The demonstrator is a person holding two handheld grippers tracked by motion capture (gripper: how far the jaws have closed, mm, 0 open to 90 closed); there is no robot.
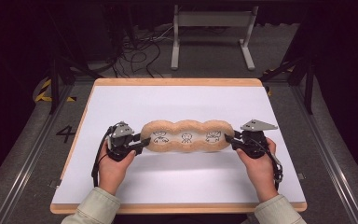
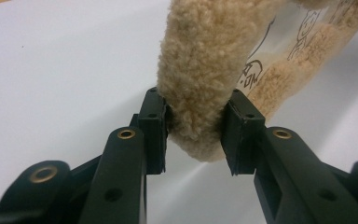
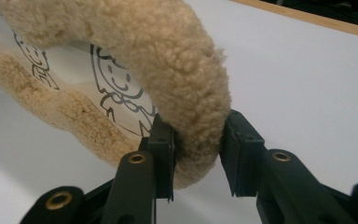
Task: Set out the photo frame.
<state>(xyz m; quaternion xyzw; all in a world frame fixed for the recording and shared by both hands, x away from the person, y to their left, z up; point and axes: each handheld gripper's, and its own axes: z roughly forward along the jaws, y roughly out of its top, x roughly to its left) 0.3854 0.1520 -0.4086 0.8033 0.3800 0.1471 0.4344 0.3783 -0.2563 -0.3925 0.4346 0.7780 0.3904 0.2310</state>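
A long tan fleece cushion with three lobes and white panels of cartoon drawings stretches left to right across the middle of the white board. My left gripper is shut on its left end, and in the left gripper view both pads press into the fleece rim around the gripper. My right gripper is shut on the right end. In the right gripper view the fleece rim is pinched between the pads of the gripper. Both held ends sit slightly off the board.
The board has a wooden border and lies on a dark table. Behind it on the floor are loose cables and a white metal stand. A painted number 4 marks the surface left of the board.
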